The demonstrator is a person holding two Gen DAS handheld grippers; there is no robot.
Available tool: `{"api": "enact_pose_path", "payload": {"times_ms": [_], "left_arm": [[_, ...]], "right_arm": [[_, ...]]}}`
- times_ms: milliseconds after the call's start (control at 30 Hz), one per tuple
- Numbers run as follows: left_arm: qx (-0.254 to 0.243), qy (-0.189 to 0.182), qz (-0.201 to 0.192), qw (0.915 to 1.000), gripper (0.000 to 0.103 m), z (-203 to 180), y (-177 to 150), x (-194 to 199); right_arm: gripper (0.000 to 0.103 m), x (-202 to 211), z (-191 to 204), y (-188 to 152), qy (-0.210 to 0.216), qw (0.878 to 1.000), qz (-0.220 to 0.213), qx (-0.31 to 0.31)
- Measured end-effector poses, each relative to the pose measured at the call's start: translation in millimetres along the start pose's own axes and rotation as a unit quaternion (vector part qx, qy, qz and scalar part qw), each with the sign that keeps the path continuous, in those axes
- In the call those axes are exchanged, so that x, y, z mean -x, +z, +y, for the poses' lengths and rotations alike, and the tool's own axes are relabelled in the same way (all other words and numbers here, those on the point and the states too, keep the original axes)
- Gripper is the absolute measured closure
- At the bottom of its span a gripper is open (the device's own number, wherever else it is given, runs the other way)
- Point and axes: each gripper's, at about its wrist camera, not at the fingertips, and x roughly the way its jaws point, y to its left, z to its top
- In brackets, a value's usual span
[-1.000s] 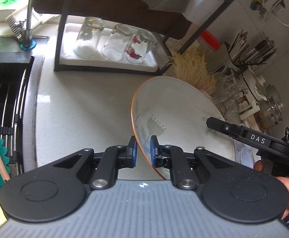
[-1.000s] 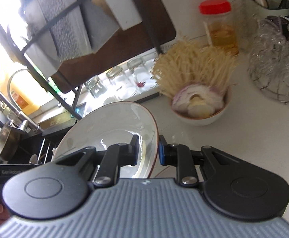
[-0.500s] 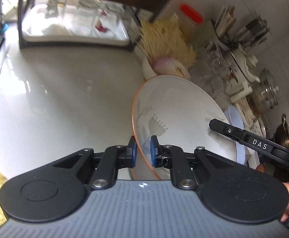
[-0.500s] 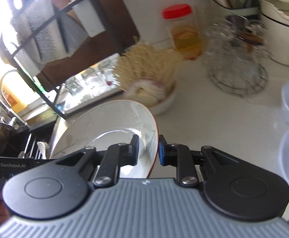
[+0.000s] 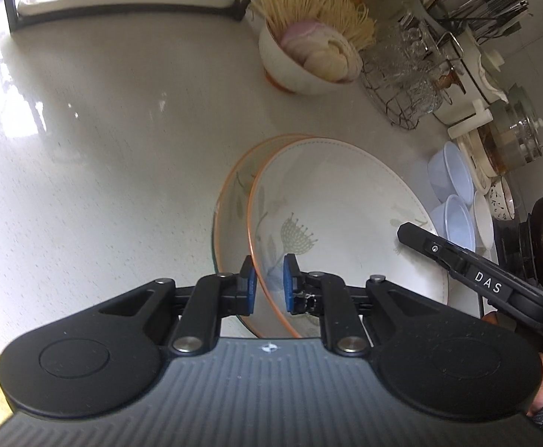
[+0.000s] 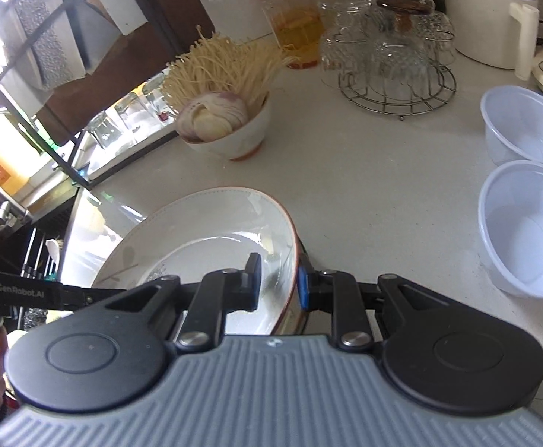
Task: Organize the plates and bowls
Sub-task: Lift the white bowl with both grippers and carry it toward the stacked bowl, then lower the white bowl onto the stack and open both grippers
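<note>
Step in hand: we judge we are lowering the floral plate (image 5: 346, 201) onto a second plate (image 5: 230, 193) of the same kind that lies on the table (image 5: 104, 141).
Left hand-held gripper (image 5: 267, 283): its blue pads sit either side of the plate's orange rim, clamped on it or very nearly so.
Right hand-held gripper (image 6: 279, 279): it pinches the opposite rim of the same floral plate (image 6: 204, 231), pads close against both faces.
Where the plate is: held between both grippers, tilted, overlapping the lower plate but offset to its right.
Doing it well: we level the plate, centre it over the lower one, then lower both sides evenly before we part the pads.
Watch for: the plastic bowls (image 6: 521, 223) just beside the right gripper and the bowl of enoki mushrooms (image 6: 230, 126) behind.
</note>
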Motion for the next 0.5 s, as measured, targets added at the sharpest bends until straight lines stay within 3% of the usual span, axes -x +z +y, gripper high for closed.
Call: {"api": "enact_pose_path", "payload": {"times_ms": [500], "left_arm": [[0.006,0.046,0.025,0.9986,0.085,-9.2,2.7,-10.8]], "right_arm": [[0.08,-13.1,2.9,-0.5,-0.021,0.999,0.012,0.03]]}}
